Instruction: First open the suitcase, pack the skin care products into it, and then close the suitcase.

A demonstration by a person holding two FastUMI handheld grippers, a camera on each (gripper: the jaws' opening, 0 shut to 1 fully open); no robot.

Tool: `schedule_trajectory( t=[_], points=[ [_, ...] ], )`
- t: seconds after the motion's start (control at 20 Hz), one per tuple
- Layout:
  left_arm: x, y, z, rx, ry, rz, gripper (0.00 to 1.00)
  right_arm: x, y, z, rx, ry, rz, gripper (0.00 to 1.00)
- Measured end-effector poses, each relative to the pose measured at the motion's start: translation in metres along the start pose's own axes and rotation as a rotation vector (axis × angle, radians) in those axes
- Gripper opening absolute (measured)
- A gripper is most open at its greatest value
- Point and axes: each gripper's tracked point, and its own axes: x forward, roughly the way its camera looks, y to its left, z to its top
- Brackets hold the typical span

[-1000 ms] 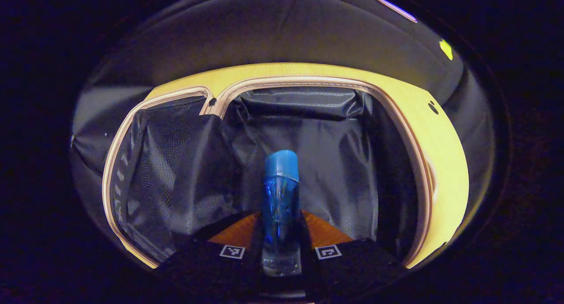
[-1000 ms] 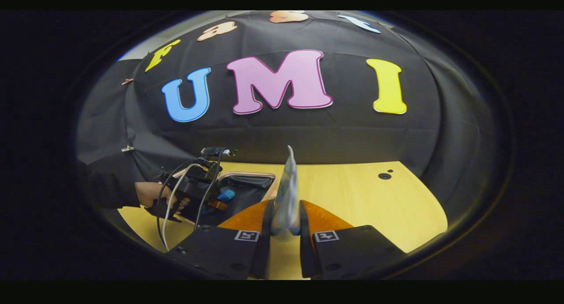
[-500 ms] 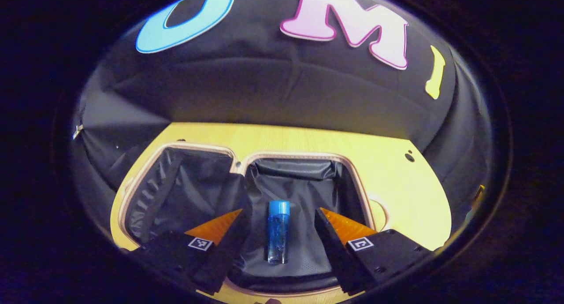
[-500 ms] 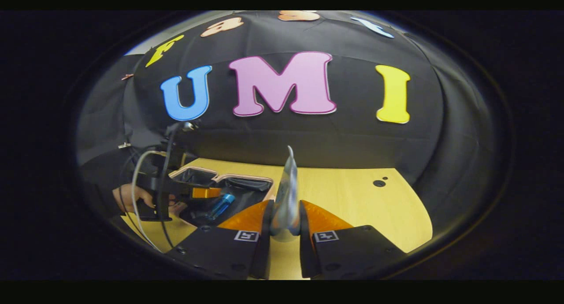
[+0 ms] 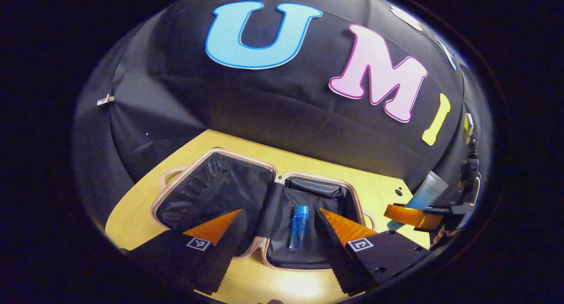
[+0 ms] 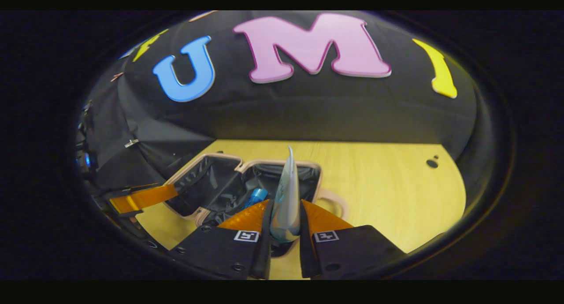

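Blue-capped clear bottle (image 5: 298,227) is lying in the open suitcase (image 5: 220,194), cap pointing toward the wall. Left tool (image 5: 277,227) is hanging spread above it; right tool (image 6: 284,216) is pinching a pale, seemingly upright tube (image 6: 287,194).

blue bottle (image 5: 298,228), pink-trimmed suitcase (image 5: 211,157) (black lining), yellow wooden table (image 6: 387,194).

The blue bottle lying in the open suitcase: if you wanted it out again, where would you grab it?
Probably across the middle of the blue bottle, coming straight down from above. It lies flat on the lining of the suitcase, its long sides free and its cap toward the far wall.
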Motion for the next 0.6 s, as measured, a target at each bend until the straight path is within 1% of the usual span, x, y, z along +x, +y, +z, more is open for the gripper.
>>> schedule_trajectory(
  t=[0.1,0.2,0.25,0.3,0.4,0.55,0.6],
  points=[
    [-0.005,0.014,-0.009,-0.036,0.021,0.013,0.97,0.025,0.008,-0.026,0.021,0.093,-0.003,0.27],
    [-0.009,0.026,-0.018,-0.045,0.042,0.013,0.97,0.047,0.018,-0.049,0.030,0.169,-0.005,0.30],
    [-0.009,0.030,-0.018,-0.043,0.040,0.016,0.97,0.056,0.022,-0.059,0.038,0.208,-0.008,0.22],
    [-0.010,0.034,-0.018,-0.038,0.039,0.022,0.97,0.066,0.024,-0.066,0.049,0.235,-0.018,0.30],
    [-0.012,0.038,-0.011,-0.017,0.028,0.028,0.97,0.081,0.027,-0.076,0.080,0.281,-0.042,0.30],
    [-0.017,0.037,-0.003,0.003,0.016,0.016,0.97,0.101,0.028,-0.089,0.118,0.350,-0.068,0.31],
    [-0.019,0.037,0.000,-0.007,0.015,0.009,0.97,0.104,0.025,-0.089,0.121,0.351,-0.084,0.23]
  ],
)
